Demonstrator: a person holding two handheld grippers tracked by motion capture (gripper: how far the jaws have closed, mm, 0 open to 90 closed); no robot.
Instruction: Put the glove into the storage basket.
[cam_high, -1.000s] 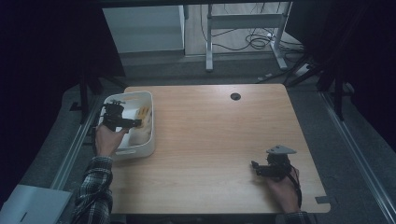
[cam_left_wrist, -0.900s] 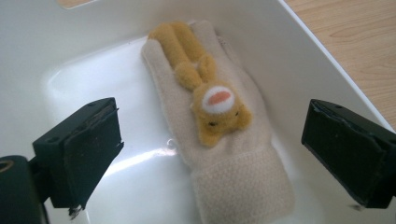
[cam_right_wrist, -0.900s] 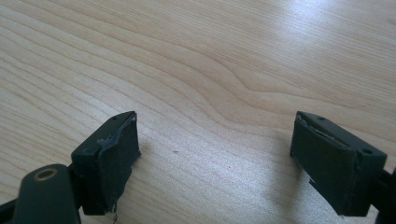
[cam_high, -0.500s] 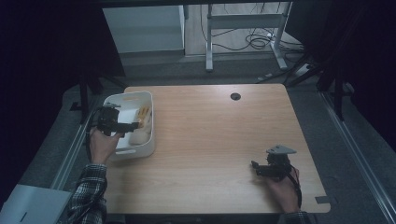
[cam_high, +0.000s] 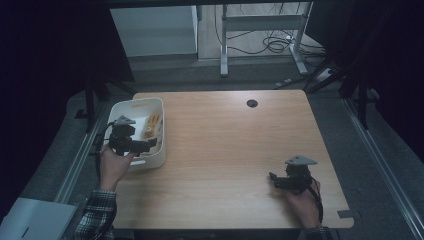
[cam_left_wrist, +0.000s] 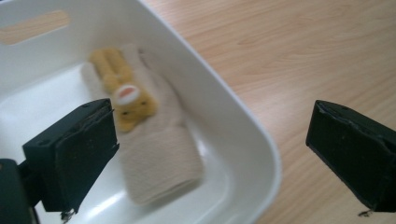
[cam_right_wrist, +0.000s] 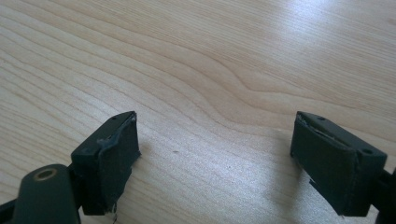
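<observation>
Since a second ago the left gripper (cam_high: 150, 145) has drawn back toward the person and down along the near part of the white bin (cam_high: 159, 131), while the right gripper (cam_high: 273, 178) has stayed where it was at the near right of the table.

The wooden table (cam_high: 225, 145) has a pale grain and a round black cable hole (cam_high: 252, 103) near its far edge. Around it the room is dark: grey floor, metal rails along both sides, a white panel behind, and the legs of a metal frame (cam_high: 260, 35) with cables (cam_high: 280, 46) on the floor beyond.

In the left gripper view the jaws stand wide apart and hold nothing; one hangs over the inside of the bin, the other over bare wood, so the bin's right wall passes between them. The right gripper's jaws are likewise wide open in its own view, close above bare wood, gripping nothing.

Inside the bin lies a cream knitted glove (cam_left_wrist: 161, 144) with a small yellow animal figure (cam_left_wrist: 122, 91) on it, long ears pointing to the bin's far end. It lies against the right wall, just beyond the left gripper's jaw over the bin, apart from it. In the high view it shows as an orange-yellow patch (cam_high: 151, 126) in the bin, just ahead of the left gripper.
</observation>
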